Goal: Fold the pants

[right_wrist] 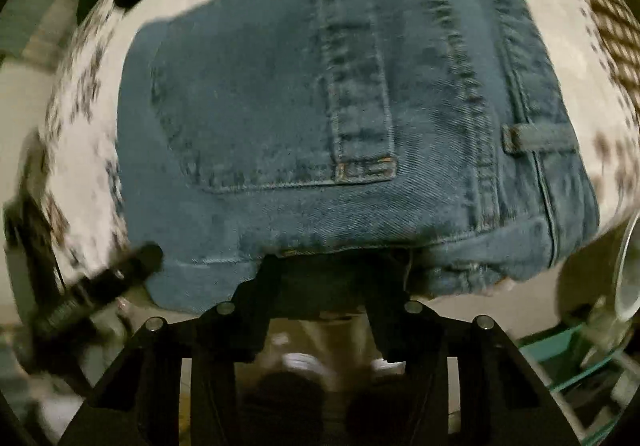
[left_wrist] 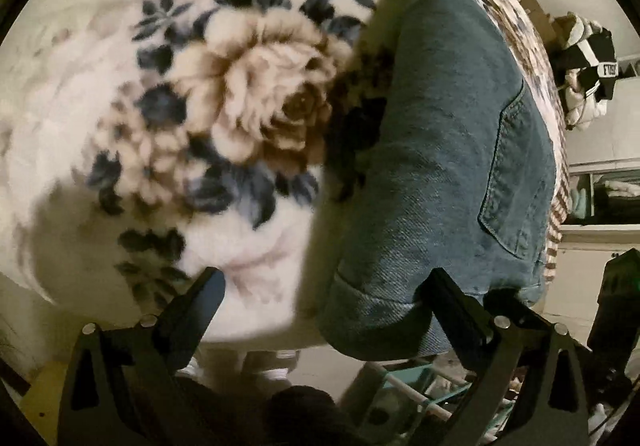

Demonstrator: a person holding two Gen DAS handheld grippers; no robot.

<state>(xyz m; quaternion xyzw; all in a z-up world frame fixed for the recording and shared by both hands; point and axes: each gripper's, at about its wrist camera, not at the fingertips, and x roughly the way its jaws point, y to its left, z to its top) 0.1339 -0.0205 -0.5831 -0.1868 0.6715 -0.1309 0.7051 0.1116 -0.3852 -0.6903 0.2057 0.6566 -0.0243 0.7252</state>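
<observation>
The jeans (right_wrist: pixel 320 118) lie folded ahead of both jaws. Right gripper (right_wrist: pixel 324 278) pinches their near edge; left gripper (left_wrist: pixel 324 286) hangs open. Probably finishing: release and smooth.

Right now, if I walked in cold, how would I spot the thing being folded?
Find the cream blanket printed with big brown roses and dark blue leaves. On it lies a folded bundle of blue jeans, stitched back pocket facing up. It is the only denim there, plain against the flowers.
</observation>
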